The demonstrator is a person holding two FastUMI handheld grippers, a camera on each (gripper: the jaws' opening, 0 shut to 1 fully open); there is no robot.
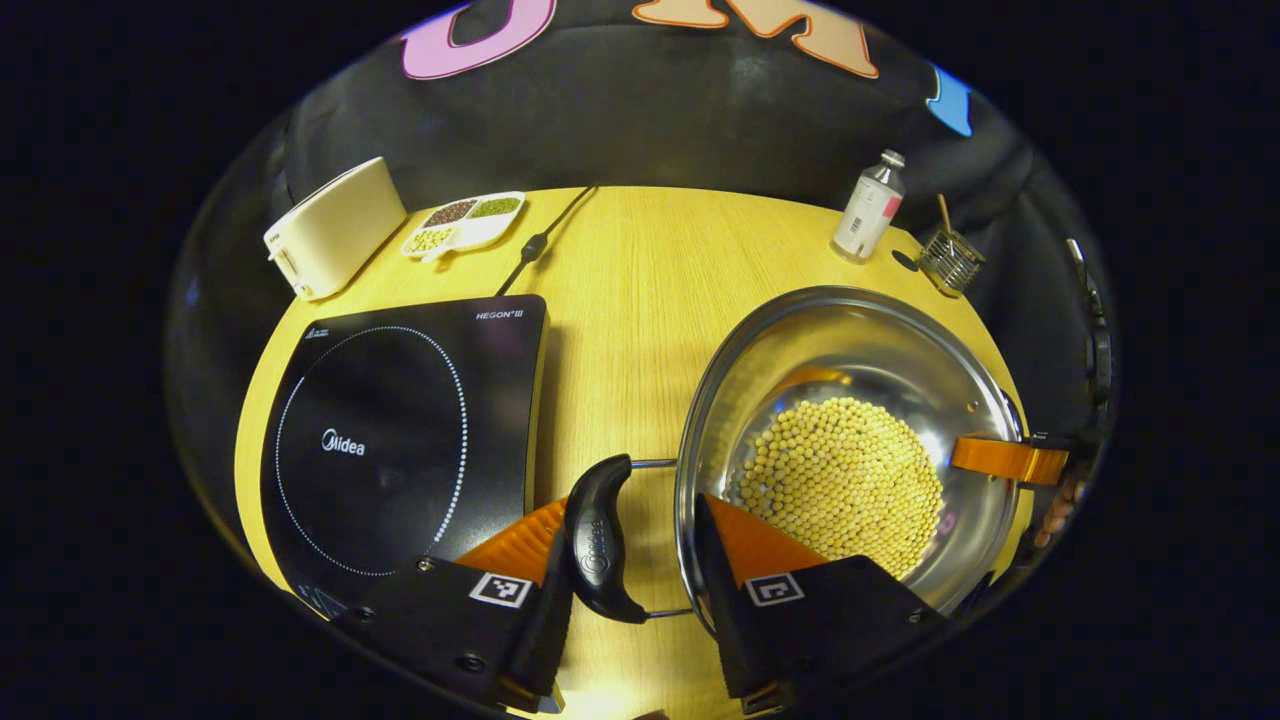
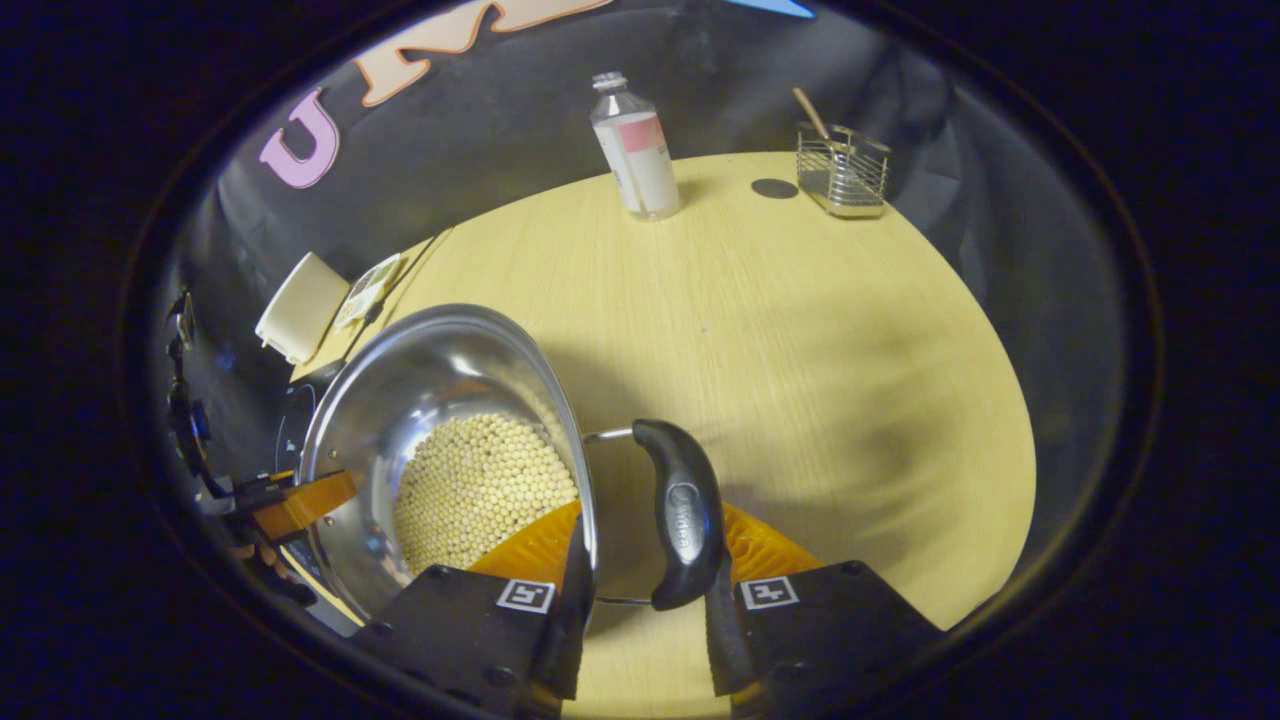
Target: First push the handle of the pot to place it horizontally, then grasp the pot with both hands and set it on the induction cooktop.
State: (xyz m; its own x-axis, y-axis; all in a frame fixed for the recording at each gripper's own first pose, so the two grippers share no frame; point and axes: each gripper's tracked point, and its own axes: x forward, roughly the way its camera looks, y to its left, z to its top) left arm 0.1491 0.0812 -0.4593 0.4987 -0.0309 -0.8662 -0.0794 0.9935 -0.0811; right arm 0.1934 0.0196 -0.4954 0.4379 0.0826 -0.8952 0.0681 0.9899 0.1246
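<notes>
Steel pot (image 1: 850, 330) of pale round beans (image 1: 845, 480) sitting on the wooden bench (image 1: 640, 270), to the right of the black induction cooktop (image 1: 400, 430) in the left gripper view, not on it. Left gripper (image 1: 640, 555) down at the pot's near side, 1 finger outside the black side handle (image 1: 598, 540), the other finger reaching over the rim into the pot; handle and wall both caught between the fingers, clenched around them. Same view: far across the pot, another gripper's finger (image 1: 1005, 458) lying over the opposite rim.

Right gripper (image 2: 640, 560) at the other black handle (image 2: 682, 525), 1 finger inside the pot (image 2: 440, 380) against the wall, the other just outside the handle; fingers closed around handle and rim alike. Left gripper's finger (image 2: 300, 500) seen at the far rim there, hooked over the edge.

Toward the back of the bench: cream toaster (image 1: 330, 228), divided dish (image 1: 465, 222) of mixed grains, power cord (image 1: 535, 245), clear bottle (image 1: 870, 205), wire holder (image 1: 950, 260) with a wooden stick in it
</notes>
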